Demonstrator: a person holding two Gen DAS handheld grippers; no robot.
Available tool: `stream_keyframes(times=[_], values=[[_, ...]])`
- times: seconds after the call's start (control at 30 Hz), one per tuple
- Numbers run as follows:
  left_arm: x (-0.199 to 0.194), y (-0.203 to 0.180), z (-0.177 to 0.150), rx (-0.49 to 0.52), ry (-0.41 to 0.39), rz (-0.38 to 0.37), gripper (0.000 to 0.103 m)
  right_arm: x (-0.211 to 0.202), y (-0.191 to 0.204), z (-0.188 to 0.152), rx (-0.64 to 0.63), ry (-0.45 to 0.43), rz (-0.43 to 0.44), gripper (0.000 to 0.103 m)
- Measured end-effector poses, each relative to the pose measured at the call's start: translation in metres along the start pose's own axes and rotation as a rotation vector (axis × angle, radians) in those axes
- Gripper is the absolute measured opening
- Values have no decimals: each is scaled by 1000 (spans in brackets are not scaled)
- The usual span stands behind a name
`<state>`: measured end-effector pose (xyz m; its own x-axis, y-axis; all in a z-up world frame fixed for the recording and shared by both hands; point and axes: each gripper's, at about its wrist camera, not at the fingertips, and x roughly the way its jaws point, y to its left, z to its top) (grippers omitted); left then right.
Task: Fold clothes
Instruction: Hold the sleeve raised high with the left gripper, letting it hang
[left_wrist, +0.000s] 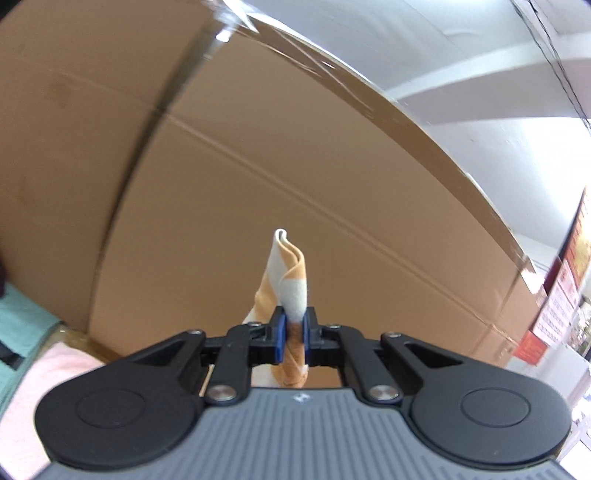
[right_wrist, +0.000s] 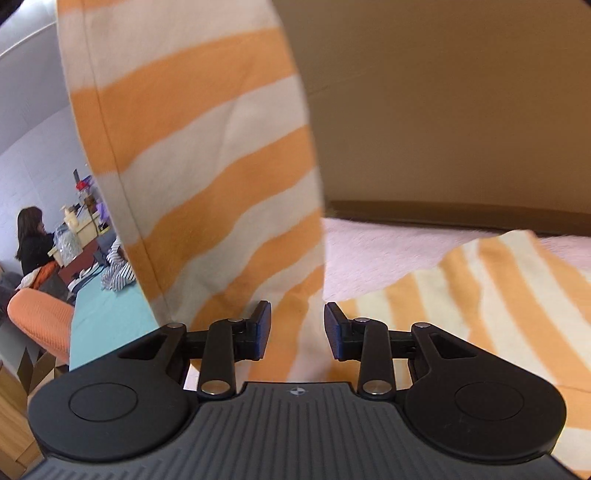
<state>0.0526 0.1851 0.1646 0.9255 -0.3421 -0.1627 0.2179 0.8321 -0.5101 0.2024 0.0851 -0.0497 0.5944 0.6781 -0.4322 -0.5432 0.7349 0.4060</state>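
An orange-and-white striped garment (right_wrist: 207, 155) hangs up out of the frame's top in the right wrist view, and its lower part lies spread on the pink cloth (right_wrist: 384, 254) at the right. In the left wrist view my left gripper (left_wrist: 294, 334) is shut on a bunched edge of the striped garment (left_wrist: 290, 273), which sticks up past the blue pads (left_wrist: 280, 336). It is raised, facing a cardboard box. My right gripper (right_wrist: 297, 328) is open, its fingers (right_wrist: 334, 330) apart on either side of a hanging fold of the garment, without pinching it.
A large cardboard box (left_wrist: 258, 147) fills the left wrist view, close ahead; its wall (right_wrist: 443, 110) also stands behind the pink cloth. A teal table surface (right_wrist: 110, 314) holds a striped navy garment (right_wrist: 118, 273). A person (right_wrist: 33, 243) sits far left beside an orange chair (right_wrist: 40, 317).
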Motion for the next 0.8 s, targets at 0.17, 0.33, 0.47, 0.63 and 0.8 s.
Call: stream_keyframes(times=[0.17,0.33,0.47,0.63,0.8], values=[[28,-40,-9,52,57,-61,0,-23,-22,8,53,-74,-14,36],[48,-68,-20,81,99,-110,0,-46,-46,16,106,-146,-45,37],[65,-87,-31,90,133,-151,0,-61,-64,18,138,-178,-67,38],[87,-108,-47,94,174,-184,0,-78,-80,16,156,-212,-90,38],[114,-121,-66,79,221,-200,0,-95,-97,11,166,-234,-136,38]])
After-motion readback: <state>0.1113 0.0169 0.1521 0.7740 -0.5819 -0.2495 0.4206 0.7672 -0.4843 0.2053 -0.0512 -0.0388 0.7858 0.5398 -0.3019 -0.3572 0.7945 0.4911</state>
